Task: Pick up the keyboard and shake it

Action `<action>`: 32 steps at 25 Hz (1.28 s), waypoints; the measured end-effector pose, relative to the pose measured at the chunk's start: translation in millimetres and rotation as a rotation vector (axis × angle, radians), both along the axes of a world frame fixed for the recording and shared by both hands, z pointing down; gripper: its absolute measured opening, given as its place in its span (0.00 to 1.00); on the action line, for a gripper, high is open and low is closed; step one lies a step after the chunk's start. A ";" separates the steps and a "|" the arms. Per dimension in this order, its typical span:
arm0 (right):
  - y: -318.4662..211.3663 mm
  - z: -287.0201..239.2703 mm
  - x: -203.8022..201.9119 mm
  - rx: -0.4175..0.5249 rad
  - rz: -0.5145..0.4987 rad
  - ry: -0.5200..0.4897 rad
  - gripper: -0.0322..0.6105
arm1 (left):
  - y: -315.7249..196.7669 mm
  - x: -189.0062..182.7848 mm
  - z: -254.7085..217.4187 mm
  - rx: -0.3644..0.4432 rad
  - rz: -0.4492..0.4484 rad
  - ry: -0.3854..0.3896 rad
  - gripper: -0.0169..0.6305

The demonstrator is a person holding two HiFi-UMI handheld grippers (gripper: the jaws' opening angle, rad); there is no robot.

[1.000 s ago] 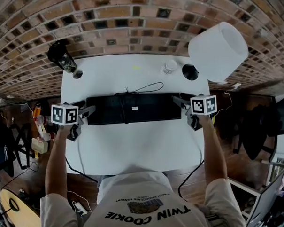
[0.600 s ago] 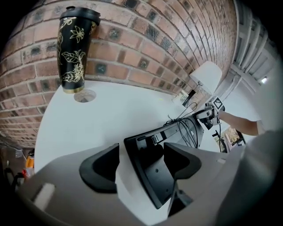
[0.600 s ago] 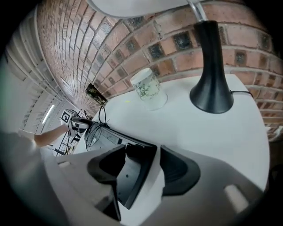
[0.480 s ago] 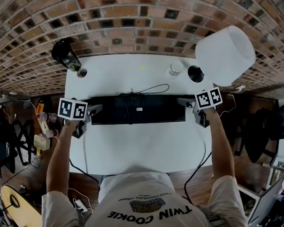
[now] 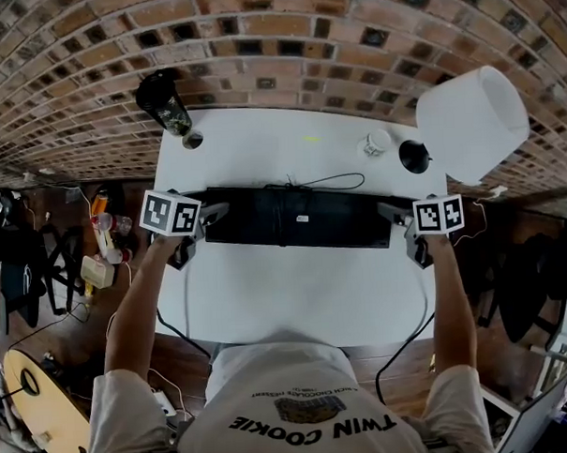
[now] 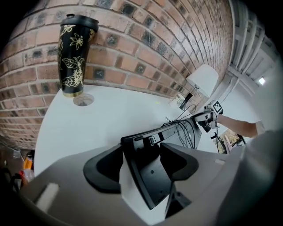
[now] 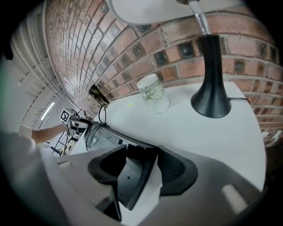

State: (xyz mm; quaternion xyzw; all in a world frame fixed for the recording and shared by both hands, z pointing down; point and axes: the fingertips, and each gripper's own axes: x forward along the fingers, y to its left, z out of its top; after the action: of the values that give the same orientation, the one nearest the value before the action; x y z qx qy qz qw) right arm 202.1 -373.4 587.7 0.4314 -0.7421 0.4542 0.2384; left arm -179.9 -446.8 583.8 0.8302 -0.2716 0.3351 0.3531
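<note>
The black keyboard [image 5: 293,219] lies across the white desk [image 5: 295,286] with its underside and label showing, and its cable looped over its middle. My left gripper [image 5: 208,218] is at its left end and my right gripper [image 5: 396,216] at its right end. In the left gripper view the keyboard's end [image 6: 146,172] slants between the left gripper's [image 6: 141,163] jaws, which have just been closing; a strip of white desk still shows beside one pad. In the right gripper view the other end [image 7: 128,181] sits the same way between the right gripper's [image 7: 141,170] jaws.
A black floral tumbler [image 5: 166,104] stands at the desk's back left by the brick wall. At the back right are a small white cup [image 5: 376,144] and a lamp with a black base [image 5: 414,156] and white shade [image 5: 471,119]. Cables hang off the desk's front edge.
The head camera has shifted, so the desk sits further right and lower in the picture. Both grippers stay at the keyboard's ends, and the keyboard has not left the desk.
</note>
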 end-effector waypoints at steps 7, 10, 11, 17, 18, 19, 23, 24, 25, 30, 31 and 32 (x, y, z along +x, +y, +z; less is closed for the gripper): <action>9.5 -27.1 -2.2 0.124 -0.024 0.103 0.40 | 8.4 -4.6 -25.0 0.095 -0.031 -0.002 0.42; 15.5 -39.8 -3.9 0.184 -0.033 0.141 0.40 | 11.9 -5.9 -38.0 0.140 -0.049 0.012 0.40; 18.4 -43.3 -5.2 0.202 -0.037 0.146 0.40 | 14.2 -6.4 -41.6 0.153 -0.054 0.015 0.40; 37.0 -61.6 -9.9 0.277 -0.071 0.207 0.39 | 33.6 -11.2 -59.1 0.218 -0.067 -0.004 0.38; 41.2 -63.6 -10.5 0.285 -0.076 0.215 0.39 | 38.2 -12.1 -61.3 0.222 -0.072 0.001 0.38; 45.2 -65.6 -11.0 0.292 -0.081 0.221 0.39 | 42.8 -13.1 -63.2 0.226 -0.077 0.007 0.37; 56.4 -72.8 -14.9 0.339 -0.096 0.239 0.39 | 57.7 -18.6 -72.0 0.273 -0.091 0.001 0.37; 59.0 -74.5 -15.3 0.355 -0.098 0.245 0.38 | 60.2 -19.2 -74.9 0.291 -0.096 -0.006 0.37; 62.1 -76.3 -15.5 0.373 -0.100 0.253 0.38 | 63.1 -19.5 -77.4 0.308 -0.099 -0.012 0.37; 82.8 -85.8 -19.1 0.460 -0.128 0.306 0.38 | 86.3 -21.8 -88.5 0.376 -0.087 -0.042 0.37; 87.0 -87.1 -19.7 0.473 -0.135 0.320 0.38 | 91.0 -22.8 -89.4 0.388 -0.085 -0.050 0.37; 90.9 -88.2 -20.1 0.485 -0.142 0.334 0.38 | 95.3 -23.8 -89.7 0.398 -0.084 -0.059 0.37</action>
State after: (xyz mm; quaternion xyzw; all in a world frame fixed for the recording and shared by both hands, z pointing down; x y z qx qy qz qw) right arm 182.0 -282.5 499.5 0.4916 -0.8078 0.1684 0.2785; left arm -203.7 -351.5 494.1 0.8614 -0.3771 0.2840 0.1875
